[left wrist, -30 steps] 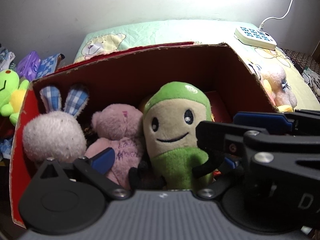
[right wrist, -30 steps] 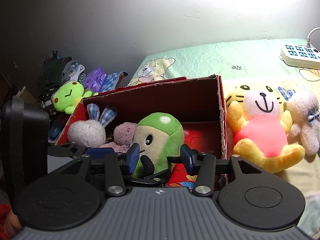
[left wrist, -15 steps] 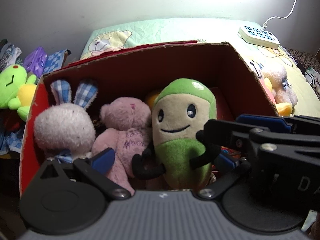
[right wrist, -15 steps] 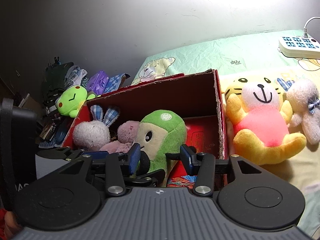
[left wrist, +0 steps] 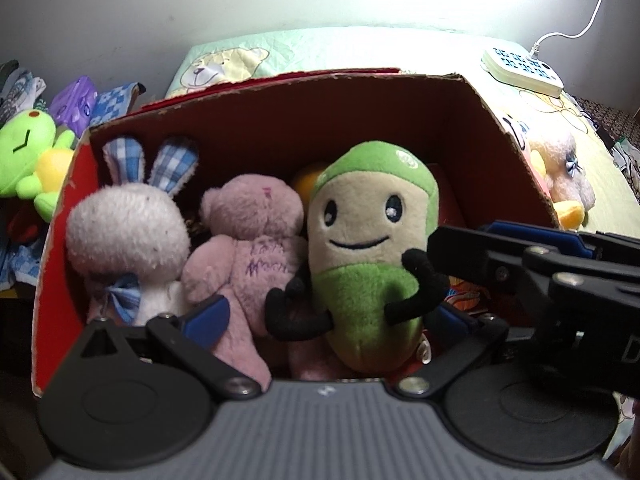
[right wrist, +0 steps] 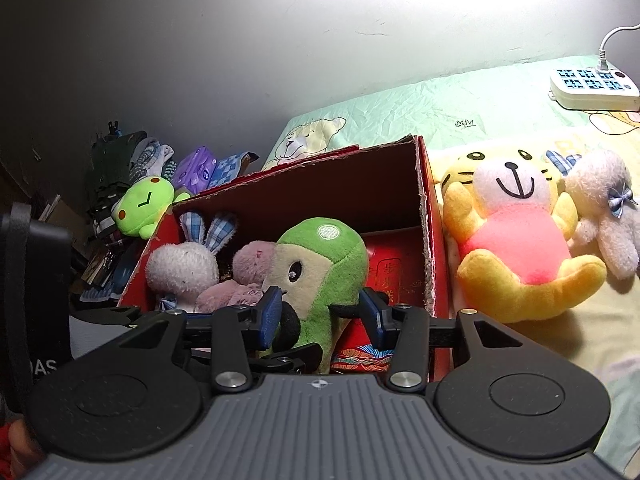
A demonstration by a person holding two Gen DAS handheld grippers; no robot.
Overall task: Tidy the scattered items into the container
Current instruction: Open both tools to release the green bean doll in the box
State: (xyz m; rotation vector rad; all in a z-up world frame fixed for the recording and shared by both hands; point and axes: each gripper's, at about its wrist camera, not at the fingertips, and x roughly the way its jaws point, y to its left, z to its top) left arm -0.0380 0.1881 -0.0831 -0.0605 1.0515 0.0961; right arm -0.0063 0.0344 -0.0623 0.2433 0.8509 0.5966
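Green-and-beige bean-shaped plush toy [right wrist: 320, 264], smiling face, thin black arms, upright inside red cardboard box [right wrist: 426, 216]; right gripper [right wrist: 320, 312] clamps its body; left gripper [left wrist: 332, 316] spread wide, releasing.

Purple handwriting crosses the back of the pink teddy bear [left wrist: 250, 256] in the red cardboard box [left wrist: 280, 120], too scrawled to read. Gold Chinese characters run down a red packet [right wrist: 394, 276] inside the box (possibly a greeting, but too small to make out). White letters "DAS" show on the left gripper's black body [right wrist: 40, 368]; a lone "D" marks the right gripper's body [left wrist: 634, 354].
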